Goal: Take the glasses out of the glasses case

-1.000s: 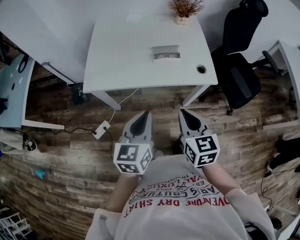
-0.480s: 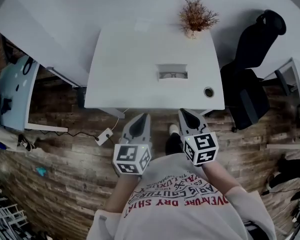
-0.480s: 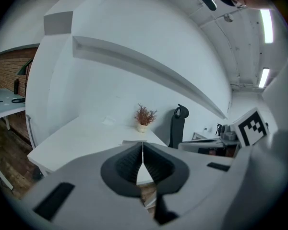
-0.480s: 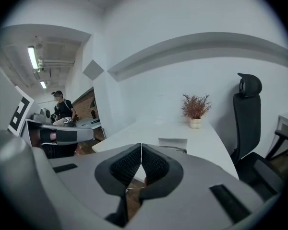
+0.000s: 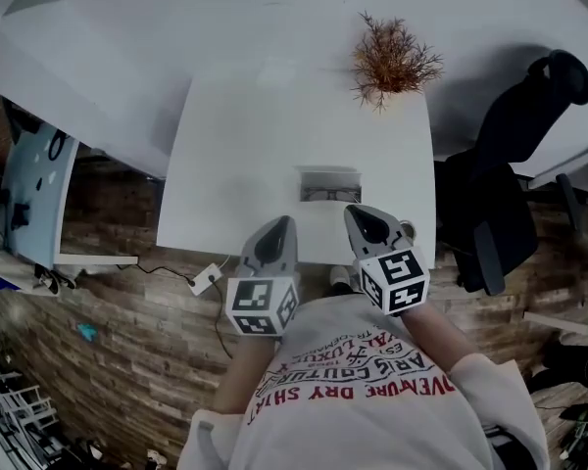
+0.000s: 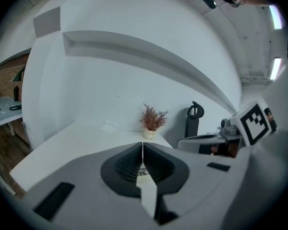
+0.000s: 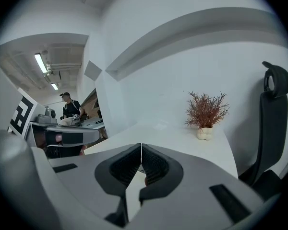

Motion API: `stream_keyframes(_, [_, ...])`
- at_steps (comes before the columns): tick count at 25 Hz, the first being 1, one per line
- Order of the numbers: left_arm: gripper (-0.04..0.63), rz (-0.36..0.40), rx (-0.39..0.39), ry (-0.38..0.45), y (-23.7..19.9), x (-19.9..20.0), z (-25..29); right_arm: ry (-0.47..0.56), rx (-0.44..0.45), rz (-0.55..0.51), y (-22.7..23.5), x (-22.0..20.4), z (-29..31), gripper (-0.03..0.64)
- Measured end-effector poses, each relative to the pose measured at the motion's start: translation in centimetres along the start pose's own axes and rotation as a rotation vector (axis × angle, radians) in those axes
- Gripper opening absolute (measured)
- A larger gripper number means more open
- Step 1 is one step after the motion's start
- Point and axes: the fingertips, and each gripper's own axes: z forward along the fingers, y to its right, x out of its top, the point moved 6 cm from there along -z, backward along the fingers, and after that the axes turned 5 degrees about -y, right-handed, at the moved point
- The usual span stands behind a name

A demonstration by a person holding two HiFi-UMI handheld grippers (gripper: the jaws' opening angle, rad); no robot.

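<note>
A white table point(image 5: 245, 164) stands on a wooden plank floor point(image 5: 127, 311), with a black office chair point(image 5: 510, 194) at its right side. A person in a printed T-shirt point(image 5: 358, 399) stands at the table's near edge, holding a gripper in each hand. A dried reddish plant point(image 5: 392, 62) in a small pale pot sits at the far edge. The left gripper point(image 5: 286, 221) and the right gripper point(image 5: 353, 211) point forward side by side, each with its jaws closed together and nothing between them. The small grey glasses case point(image 5: 329, 185) lies on the table just ahead of the two tips, between them and slightly nearer the right one, untouched.
</note>
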Motion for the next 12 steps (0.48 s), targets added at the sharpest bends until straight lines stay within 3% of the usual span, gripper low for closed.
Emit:
stream_keyframes(5, [0.008, -0.026, 0.026, -0.053, 0.1, 0.3, 4.3, -0.120, 0.084, -0.028, 3.3, -0.5, 3.2, 0.012])
stream_keyframes(12, [0.009, -0.043, 0.011, -0.133, -1.3, -0.1, 7.7, -0.221, 0.093, -0.032, 4.6, -1.1, 6.8, 0.014])
